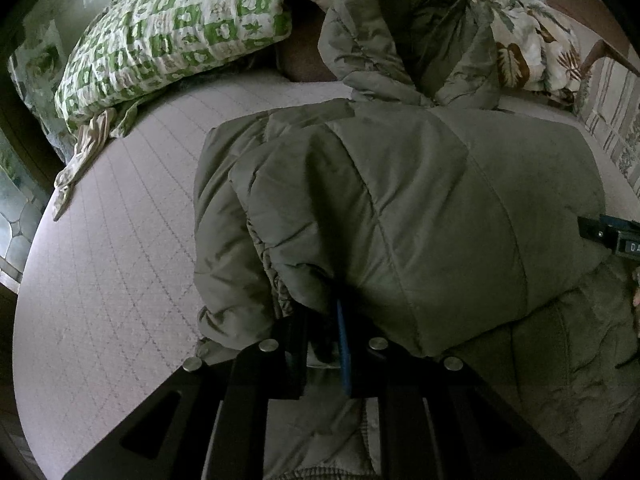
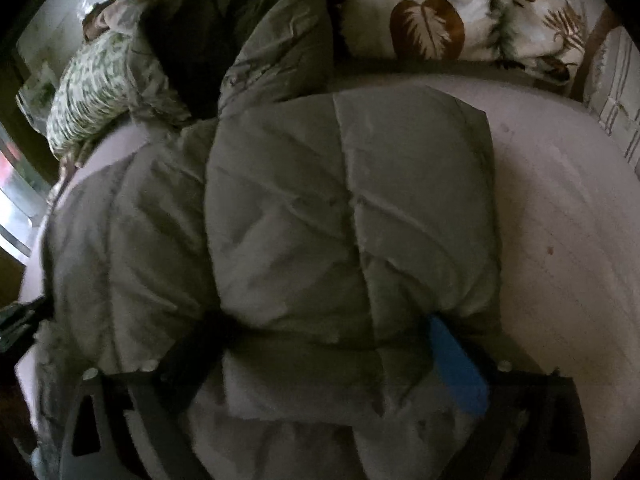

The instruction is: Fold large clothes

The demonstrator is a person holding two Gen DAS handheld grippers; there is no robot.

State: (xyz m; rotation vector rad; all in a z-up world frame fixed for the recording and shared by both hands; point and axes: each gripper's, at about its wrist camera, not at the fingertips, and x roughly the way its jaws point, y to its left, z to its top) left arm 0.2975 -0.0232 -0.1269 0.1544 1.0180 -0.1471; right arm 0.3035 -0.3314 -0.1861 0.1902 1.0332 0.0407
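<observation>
A padded olive-green jacket point(image 1: 400, 208) lies folded over on the mauve quilted bed cover point(image 1: 112, 240), its hood point(image 1: 400, 40) bunched at the far end. My left gripper point(image 1: 326, 318) is shut on a fold of the jacket's near edge, fabric pinched against its blue pad point(image 1: 343, 344). In the right wrist view the jacket point(image 2: 340, 208) fills the middle. My right gripper point(image 2: 326, 324) stands wide open astride the jacket's near end. Its blue pad point(image 2: 456, 368) shows at the right, and a thick fold lies between the fingers without being squeezed.
A green-and-white patterned pillow point(image 1: 176, 28) lies at the back left. A leaf-print duvet point(image 2: 440, 28) is heaped at the back right. A wooden chair point(image 1: 580, 8) stands beyond the bed's right side. Bare bed cover point(image 2: 560, 220) spreads right of the jacket.
</observation>
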